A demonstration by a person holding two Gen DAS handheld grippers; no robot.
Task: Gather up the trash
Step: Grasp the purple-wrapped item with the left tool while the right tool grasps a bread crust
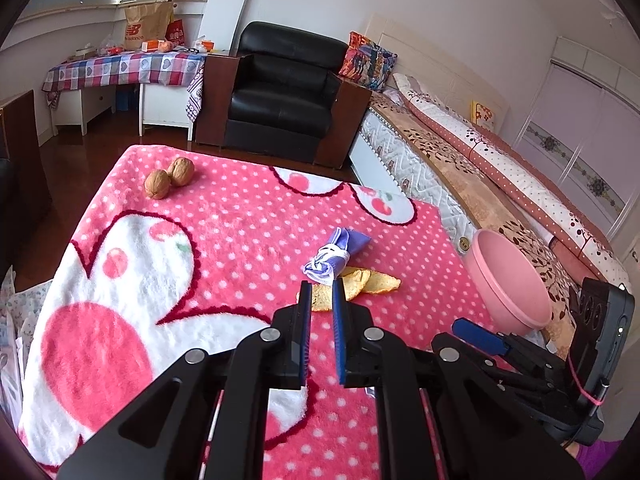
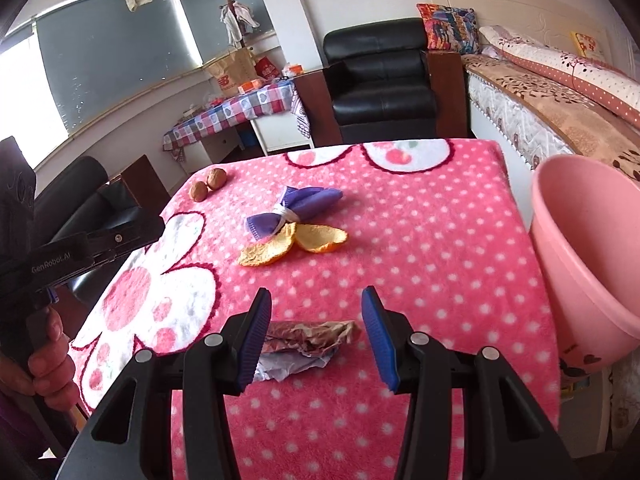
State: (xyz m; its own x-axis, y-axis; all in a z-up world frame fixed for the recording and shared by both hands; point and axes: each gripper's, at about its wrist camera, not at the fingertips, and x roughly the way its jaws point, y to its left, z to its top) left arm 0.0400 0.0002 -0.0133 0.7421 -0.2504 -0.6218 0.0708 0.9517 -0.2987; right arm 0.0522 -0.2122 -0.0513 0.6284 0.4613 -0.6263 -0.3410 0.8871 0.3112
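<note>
— What sits at the top centre of the frame?
— A black leather armchair (image 1: 284,88), with a colourful cushion (image 1: 367,61) to its right.
— And upper left?
— A table under a checked cloth (image 1: 120,70), a brown paper bag (image 1: 146,26) on it.

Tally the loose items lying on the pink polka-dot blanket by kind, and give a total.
Walnuts: 2
Orange peel pieces: 2
Purple face mask, bundled with its straps: 1
Crumpled wrapper: 1, lying between the open jaws of the right gripper
Total: 6

The pink basin sits beside the blanket's edge and is not counted.
</note>
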